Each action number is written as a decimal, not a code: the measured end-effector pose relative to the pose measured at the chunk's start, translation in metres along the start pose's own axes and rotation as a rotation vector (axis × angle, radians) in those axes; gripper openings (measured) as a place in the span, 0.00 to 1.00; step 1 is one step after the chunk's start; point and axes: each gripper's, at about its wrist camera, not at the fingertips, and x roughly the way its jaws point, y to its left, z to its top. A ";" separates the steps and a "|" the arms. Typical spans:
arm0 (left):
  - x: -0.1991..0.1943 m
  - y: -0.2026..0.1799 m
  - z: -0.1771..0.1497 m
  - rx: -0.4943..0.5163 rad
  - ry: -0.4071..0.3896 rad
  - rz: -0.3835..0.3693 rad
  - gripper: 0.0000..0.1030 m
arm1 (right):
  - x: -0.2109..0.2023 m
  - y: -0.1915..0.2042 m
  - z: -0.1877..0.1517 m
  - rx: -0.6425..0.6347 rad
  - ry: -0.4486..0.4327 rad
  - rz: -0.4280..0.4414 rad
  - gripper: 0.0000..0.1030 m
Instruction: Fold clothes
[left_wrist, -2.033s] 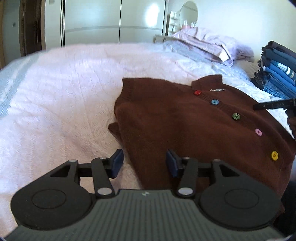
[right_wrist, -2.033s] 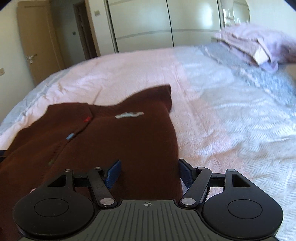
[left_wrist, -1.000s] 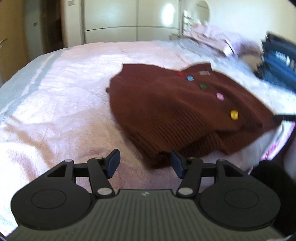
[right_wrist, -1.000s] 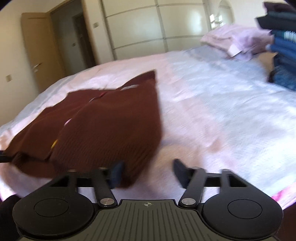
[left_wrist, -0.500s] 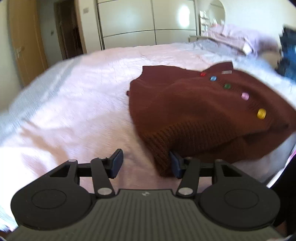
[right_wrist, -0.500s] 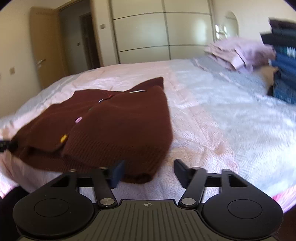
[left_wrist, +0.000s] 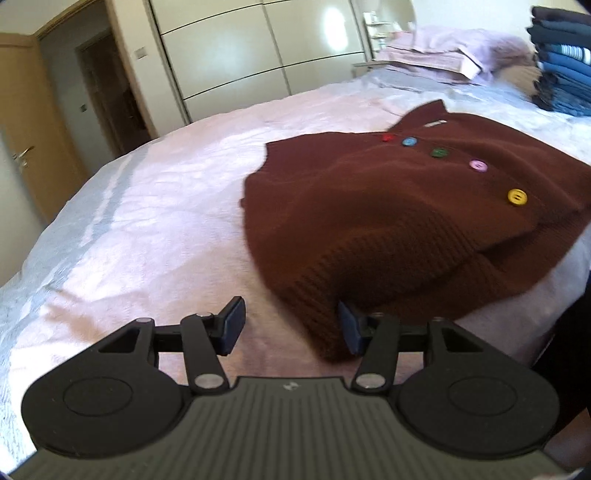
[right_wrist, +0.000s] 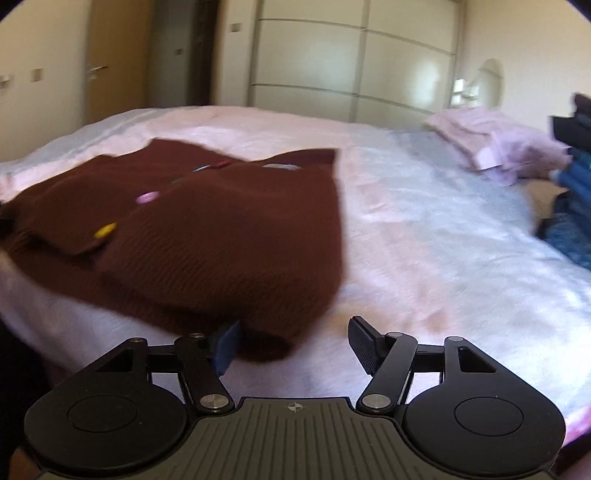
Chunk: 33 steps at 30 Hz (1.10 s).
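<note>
Both grippers have dropped back toward the near edge of the bed (left_wrist: 147, 206) since two seconds ago, when they hung over the middle of the brown cardigan (left_wrist: 388, 214); now each one sits at a hem corner.

Left gripper (left_wrist: 291, 326) has its jaws spread wide, holding nothing, with the near-left hem corner poking in between them. Right gripper (right_wrist: 295, 341) is spread too and empty, the near-right hem corner just inside its left finger.

The cardigan lies buttoned, face up, sleeves seemingly tucked under, near the bed's near edge. My guess is the next bit is pinching both hem corners to fold up toward the collar. If so, push each lower finger right under all the knit layers before closing, and lift both together so the bottom doesn't skew.

Left view shows all five coloured buttons (left_wrist: 517, 196) sharply plus the tall folded stack (left_wrist: 565, 66) far right. Right view is blurrier but shows the cardigan's clean right edge and more bare bed beyond it.
</note>
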 end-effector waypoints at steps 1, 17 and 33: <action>0.000 0.003 0.000 -0.007 0.000 0.007 0.50 | 0.000 -0.002 0.000 -0.003 -0.004 -0.023 0.63; -0.019 0.009 0.018 0.135 -0.045 0.080 0.08 | 0.002 -0.013 0.030 -0.185 -0.072 -0.119 0.01; -0.047 0.040 -0.005 0.126 0.086 -0.152 0.31 | -0.004 -0.019 -0.001 -0.180 0.083 -0.062 0.61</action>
